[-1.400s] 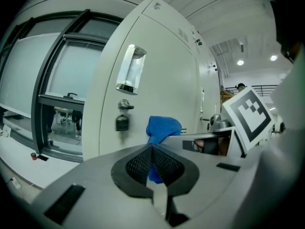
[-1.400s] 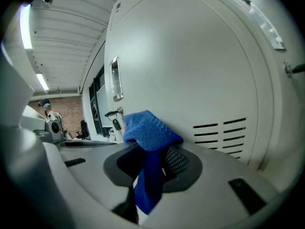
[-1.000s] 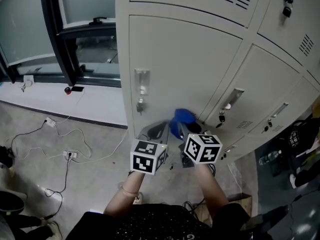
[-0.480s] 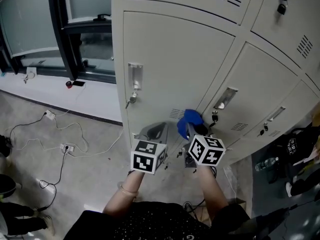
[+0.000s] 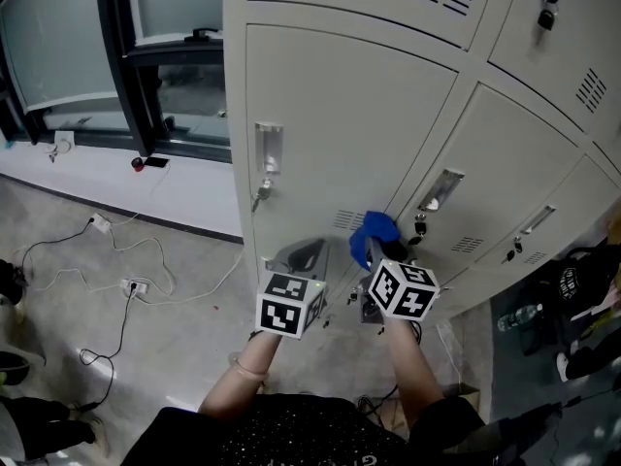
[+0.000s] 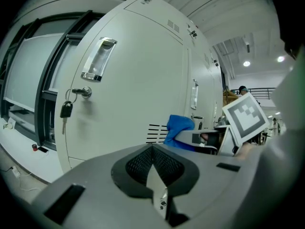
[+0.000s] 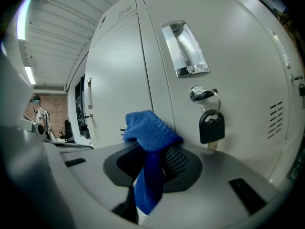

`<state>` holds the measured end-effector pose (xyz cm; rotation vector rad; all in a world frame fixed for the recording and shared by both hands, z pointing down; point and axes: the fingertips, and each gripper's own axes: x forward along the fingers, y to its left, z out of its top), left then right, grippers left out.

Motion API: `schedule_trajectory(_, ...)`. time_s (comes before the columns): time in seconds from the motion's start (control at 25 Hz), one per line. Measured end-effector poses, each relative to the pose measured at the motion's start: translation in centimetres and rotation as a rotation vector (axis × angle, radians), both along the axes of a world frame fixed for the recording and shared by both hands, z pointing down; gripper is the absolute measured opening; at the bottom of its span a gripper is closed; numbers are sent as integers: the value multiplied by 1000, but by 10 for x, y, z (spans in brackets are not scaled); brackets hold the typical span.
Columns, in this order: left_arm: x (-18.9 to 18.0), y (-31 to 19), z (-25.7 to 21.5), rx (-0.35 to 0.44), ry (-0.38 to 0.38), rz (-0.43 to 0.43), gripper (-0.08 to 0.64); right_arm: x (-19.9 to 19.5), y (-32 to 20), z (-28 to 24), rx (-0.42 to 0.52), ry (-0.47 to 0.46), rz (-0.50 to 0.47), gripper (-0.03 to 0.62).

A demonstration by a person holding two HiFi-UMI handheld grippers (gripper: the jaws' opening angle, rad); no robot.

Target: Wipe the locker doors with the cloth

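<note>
Blue cloth (image 7: 150,137) pinched by its bunched middle in clamped right gripper (image 7: 143,182), near locker door (image 5: 340,134) at twelve o'clock; likely soft, light, floppy, best held bunched; left gripper (image 6: 155,178) closed, empty.

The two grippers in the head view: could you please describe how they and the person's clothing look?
Both the left gripper and right gripper have matte grey bodies with dark textured pads by the jaws. Each carries a white cube with black square markers. The person wears a dark, finely speckled top; no sleeves reach the forearms.
</note>
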<state>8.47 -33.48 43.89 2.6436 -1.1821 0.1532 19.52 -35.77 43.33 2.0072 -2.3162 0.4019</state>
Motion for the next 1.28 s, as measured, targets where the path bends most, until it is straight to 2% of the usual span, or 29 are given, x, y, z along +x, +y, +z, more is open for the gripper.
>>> schedule_trajectory(0.28,-8,4,-1,-2,0,11,6,-3,1,0,-13,-48,37,87)
schedule_trajectory(0.44,-14,7,-2,4,20,-4,6,-24,10,-1,-4,-70,-9,87)
schedule_trajectory(0.6,-28,12,-15,38,53,-53,6,-46,27,-15,50,-103,-25,87)
schedule_trajectory(0.8,-50,13,-38,106,33,-96,6,-75,50,-45,159,-172,-43,87)
schedule_trajectory(0.96,-64,17,-41,160,-19,-120,6,-91,68,-66,263,-106,-50,87)
schedule_trajectory(1.12,-76,17,-47,208,3,-142,6,-103,75,-83,332,-41,-54,86)
schedule_trajectory(1.28,-72,27,-57,296,1,-107,6,-102,84,-90,367,-2,-2,81)
